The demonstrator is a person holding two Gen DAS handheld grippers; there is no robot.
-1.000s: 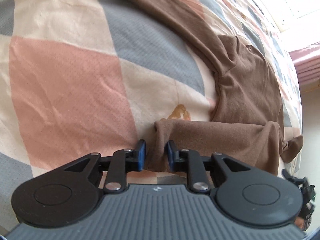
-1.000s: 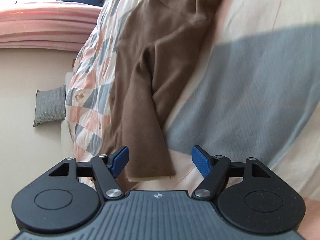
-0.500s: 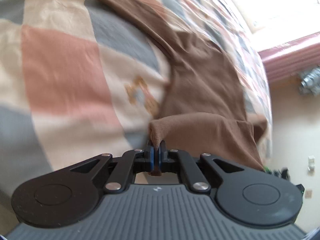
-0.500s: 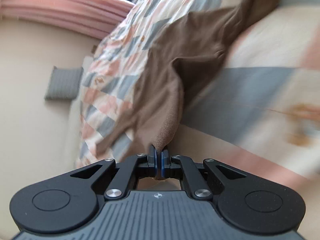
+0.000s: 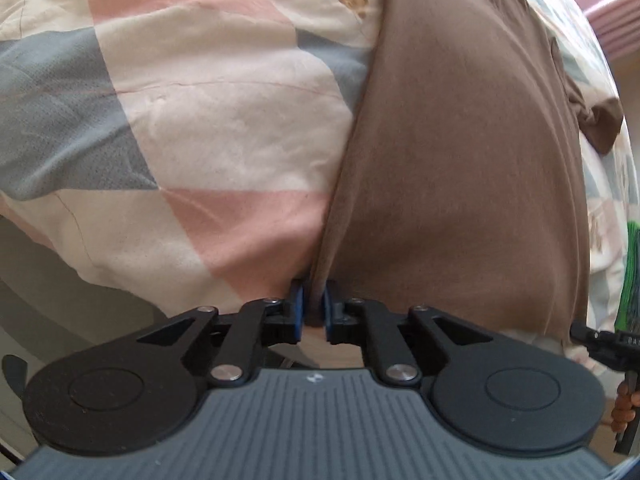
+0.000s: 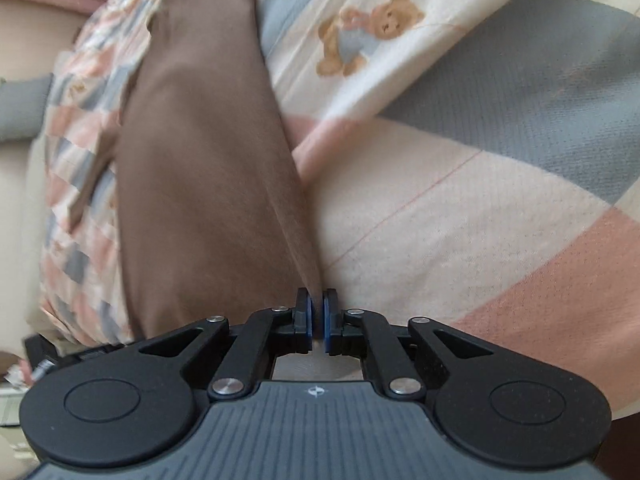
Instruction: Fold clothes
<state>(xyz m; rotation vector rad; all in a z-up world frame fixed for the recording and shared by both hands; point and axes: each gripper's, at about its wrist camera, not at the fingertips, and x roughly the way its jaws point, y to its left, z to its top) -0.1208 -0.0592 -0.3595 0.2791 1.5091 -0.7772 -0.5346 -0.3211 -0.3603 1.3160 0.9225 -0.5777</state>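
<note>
Two grippers, left gripper [image 5: 313, 312] and right gripper [image 6: 316, 316], each clamped on brown garment [image 5: 460, 168] corners, above quilt [image 5: 208, 128].

The garment [image 5: 460, 152] is a plain, even brown with no print. The bed cover [image 5: 224, 128] under it is a patchwork of cream, salmon-pink and grey-blue blocks, with thin pink lines crossing the cream ones. A teddy bear print [image 6: 370, 34] in tan, wearing pale blue, sits on a cream block. The left hand-held gripper [image 5: 314, 312] and the right hand-held gripper [image 6: 316, 316] are black with blue finger pads [image 5: 296, 312], grey ribbed bodies and silver rivets. Past the bed's far edge runs a pink ribbed band [image 5: 612, 12]. A green striped strip [image 5: 632, 272] shows at the bed's right edge.
</note>
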